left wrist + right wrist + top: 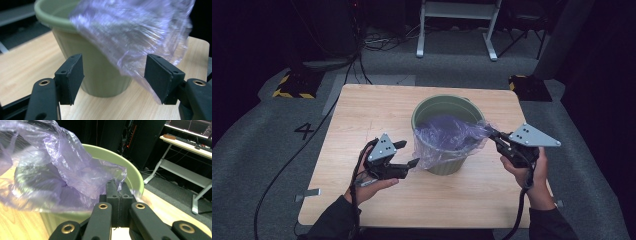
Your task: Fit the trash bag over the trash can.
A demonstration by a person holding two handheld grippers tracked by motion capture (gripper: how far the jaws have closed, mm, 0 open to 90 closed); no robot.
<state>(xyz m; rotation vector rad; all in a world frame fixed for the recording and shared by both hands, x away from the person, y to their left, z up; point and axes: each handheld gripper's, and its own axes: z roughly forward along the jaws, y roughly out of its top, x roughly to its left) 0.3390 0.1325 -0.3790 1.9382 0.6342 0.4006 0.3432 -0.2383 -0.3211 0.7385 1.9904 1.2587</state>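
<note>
I've got a green bin (447,135) standing upright roughly mid-worktop (362,115), slightly right of centre. A purple plastic bag (447,137) sits partly in its mouth, bunched and crumpled, spilling over the near-left rim and hanging down the outside wall there. The far and right parts of the rim are bare.

Right gripper (494,136) is at the bin's right rim, and I'm holding it from the near right. In the right gripper view its jaws are pressed together with a corner of the bag (75,175) pinched between them, film pulled taut from there back across the bin (120,162) opening. The pinch sits just over the rim.

Left gripper (404,153) is just left of the bin, low, pointing right at the hanging bag skirt. Jaws stand apart. In the left gripper view the bin wall (100,75) and the draped bag (135,37) fill the gap between the pads; the lower edge of the film lies against or just in front of the right-hand pad (157,77), can't tell which. The left pad is clear of the film. Nothing is clamped on that side.

The bag edge in that view is blurred. The worktop is bare light wood apart from the bin. Grey carpet floor (257,130) around it, a cable (287,165) trailing off to the left.
</note>
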